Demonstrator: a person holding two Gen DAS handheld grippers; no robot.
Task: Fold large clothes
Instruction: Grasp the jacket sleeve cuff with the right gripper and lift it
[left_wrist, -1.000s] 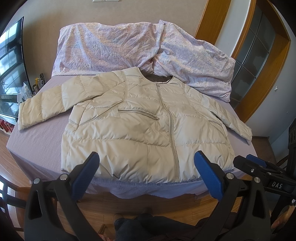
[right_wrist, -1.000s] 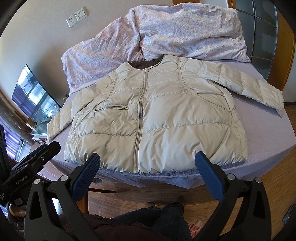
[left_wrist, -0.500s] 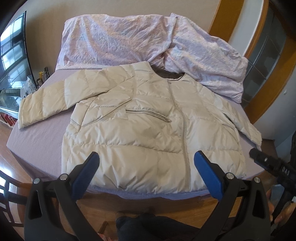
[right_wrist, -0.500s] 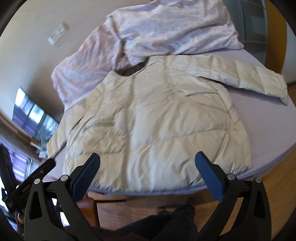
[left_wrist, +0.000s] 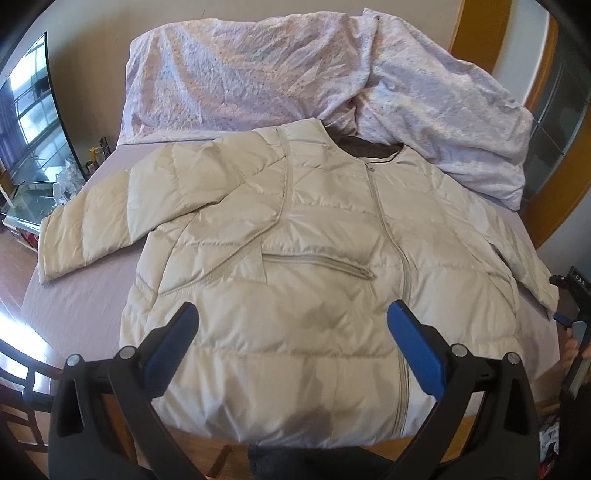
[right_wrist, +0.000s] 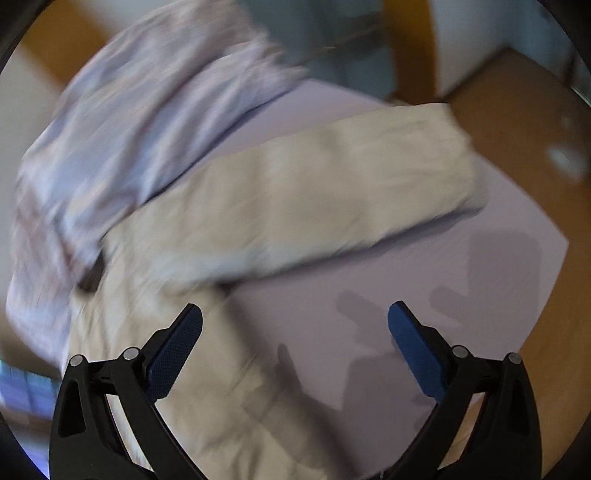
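Observation:
A cream quilted puffer jacket (left_wrist: 314, 266) lies flat and zipped on the lilac bed sheet (left_wrist: 85, 291), sleeves spread to both sides. My left gripper (left_wrist: 291, 321) hovers open over the jacket's lower front, nothing between its blue pads. In the blurred right wrist view, the jacket's right sleeve (right_wrist: 332, 184) stretches across the sheet (right_wrist: 461, 295). My right gripper (right_wrist: 295, 321) stands open above bare sheet just below that sleeve, its shadow falling on the fabric. The right gripper also shows at the bed's right edge (left_wrist: 574, 306) in the left wrist view.
A crumpled lilac floral duvet (left_wrist: 295, 70) is heaped at the head of the bed. A television (left_wrist: 26, 122) and a cluttered low stand sit on the left. A wooden door frame (left_wrist: 554, 155) and wooden floor (right_wrist: 517, 122) border the right side. A dark chair back (left_wrist: 18, 373) stands at lower left.
Both grippers moved forward over the bed. The right gripper swung sharply right toward the jacket's right sleeve, blurring its view. The left gripper now sits over the jacket's hem area.

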